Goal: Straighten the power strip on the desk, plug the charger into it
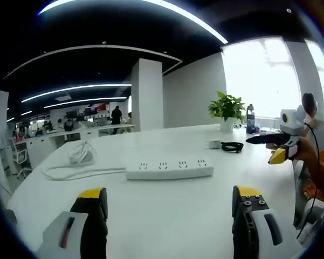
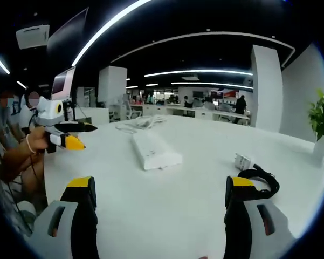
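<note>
Left gripper point(image 1: 170, 202), seen in the left gripper view, rises from the bottom edge with its two yellow-tipped black jaws spread wide apart and nothing between them; it hovers above the white desk point(image 1: 167, 226). Just beyond the jaws, the white power strip point(image 1: 169, 168) lies flat on the desk, its long side across the view, with four socket groups facing up. Its white cable point(image 1: 78, 159) runs from the strip's left end to a loose coil further back. Behind the strip's right end sits the small white charger point(image 1: 214, 144), and just beside it lies its coiled black cord point(image 1: 232, 146). A potted plant point(image 1: 227, 110) and a bottle point(image 1: 250, 118) stand near the bright window. At the right edge, the right gripper point(image 1: 275, 148) is held by a hand, its jaws apart with nothing in them. No brand or legible writing can be made out on the strip or charger. In the right gripper view, the right gripper point(image 2: 162, 202) likewise shows both jaws spread wide and empty over the desk point(image 2: 167, 216). The power strip point(image 2: 154, 149) lies ahead, end-on and slightly angled, with the cable point(image 2: 140, 123) coiled beyond it. The charger point(image 2: 242, 161) sits to the right, with the black cord point(image 2: 262, 178) just beside the right-hand jaw. At the left, the left gripper point(image 2: 78, 135) is held in a person's hand point(image 2: 39, 139), its jaws apart.
</note>
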A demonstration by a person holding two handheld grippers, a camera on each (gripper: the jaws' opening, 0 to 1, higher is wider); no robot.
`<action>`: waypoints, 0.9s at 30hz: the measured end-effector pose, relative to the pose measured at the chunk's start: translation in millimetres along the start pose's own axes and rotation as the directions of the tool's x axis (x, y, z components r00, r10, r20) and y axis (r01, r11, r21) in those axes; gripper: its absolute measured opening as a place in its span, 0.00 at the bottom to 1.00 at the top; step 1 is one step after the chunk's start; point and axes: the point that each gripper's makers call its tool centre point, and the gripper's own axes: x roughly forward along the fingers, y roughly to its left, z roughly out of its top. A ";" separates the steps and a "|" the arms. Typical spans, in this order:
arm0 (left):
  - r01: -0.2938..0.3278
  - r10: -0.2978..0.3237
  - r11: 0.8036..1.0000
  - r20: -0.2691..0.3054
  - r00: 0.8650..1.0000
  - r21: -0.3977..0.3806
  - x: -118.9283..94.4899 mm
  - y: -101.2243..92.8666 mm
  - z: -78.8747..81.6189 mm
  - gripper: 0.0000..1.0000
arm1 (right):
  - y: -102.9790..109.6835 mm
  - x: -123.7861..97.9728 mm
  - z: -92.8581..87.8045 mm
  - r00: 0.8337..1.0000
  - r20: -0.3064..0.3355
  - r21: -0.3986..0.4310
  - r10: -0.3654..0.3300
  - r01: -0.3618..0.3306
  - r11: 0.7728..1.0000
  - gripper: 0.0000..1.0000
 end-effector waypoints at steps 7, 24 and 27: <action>0.019 -0.019 1.000 0.001 1.000 0.011 10.5 5.7 4.3 0.98 | 11.7 17.9 9.1 0.998 -0.011 0.003 0.058 -0.058 0.998 0.99; 0.041 -0.039 0.998 -0.044 0.998 0.054 23.2 16.8 9.7 0.99 | 21.1 38.4 32.1 0.997 0.006 -0.013 0.075 -0.075 0.997 0.96; 0.025 -0.022 0.998 -0.056 0.998 0.051 28.2 25.3 7.9 0.99 | 21.6 47.2 31.5 0.997 -0.005 -0.014 0.078 -0.078 0.997 0.95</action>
